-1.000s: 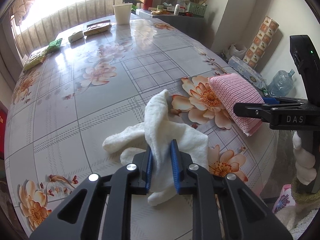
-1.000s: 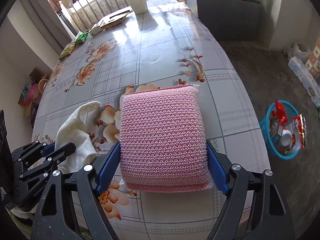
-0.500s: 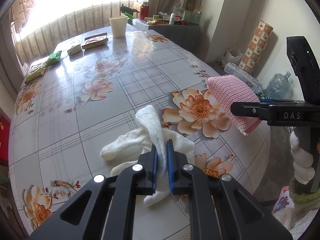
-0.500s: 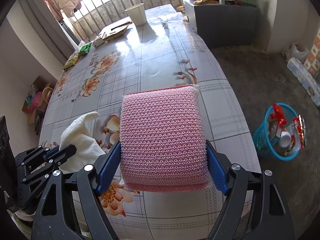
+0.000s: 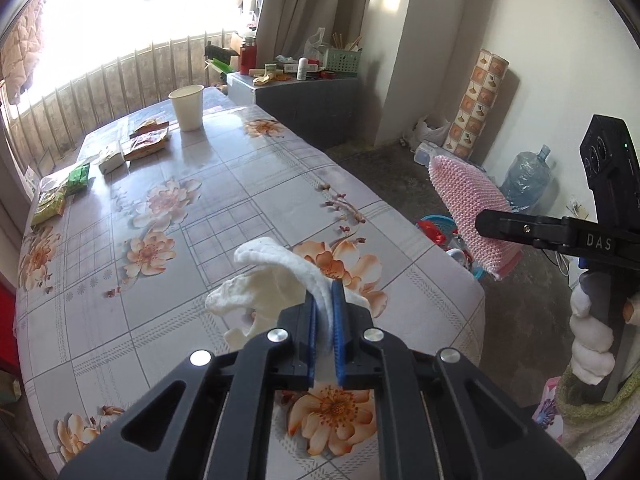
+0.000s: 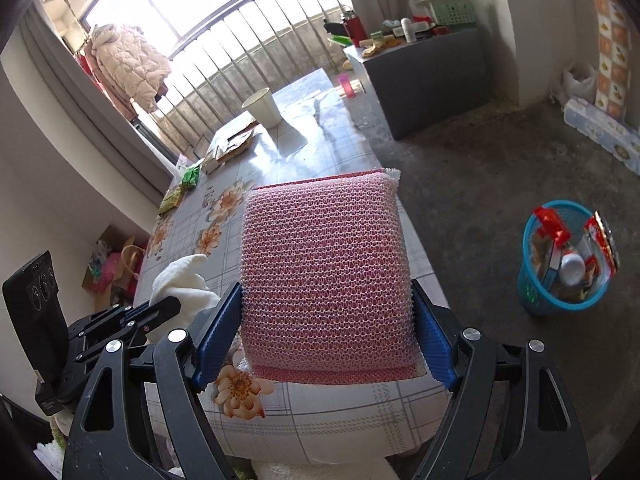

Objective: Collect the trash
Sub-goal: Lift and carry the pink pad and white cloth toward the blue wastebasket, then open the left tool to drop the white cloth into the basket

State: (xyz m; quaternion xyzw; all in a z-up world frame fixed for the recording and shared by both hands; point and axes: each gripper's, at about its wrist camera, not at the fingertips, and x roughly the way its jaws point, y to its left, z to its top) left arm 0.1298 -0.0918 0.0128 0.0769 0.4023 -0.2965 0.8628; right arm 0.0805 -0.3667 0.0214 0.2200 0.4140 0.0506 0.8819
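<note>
Floral-cloth table [image 5: 248,184] with paper cup [image 5: 187,107] at far end; blue trash basket [image 6: 560,264] on floor to the right; right gripper [image 6: 328,332] clamps pink scrub sponge [image 6: 326,284] above table's edge; left gripper [image 5: 325,332] pinches white rag [image 5: 276,284], lifted off table.
</note>
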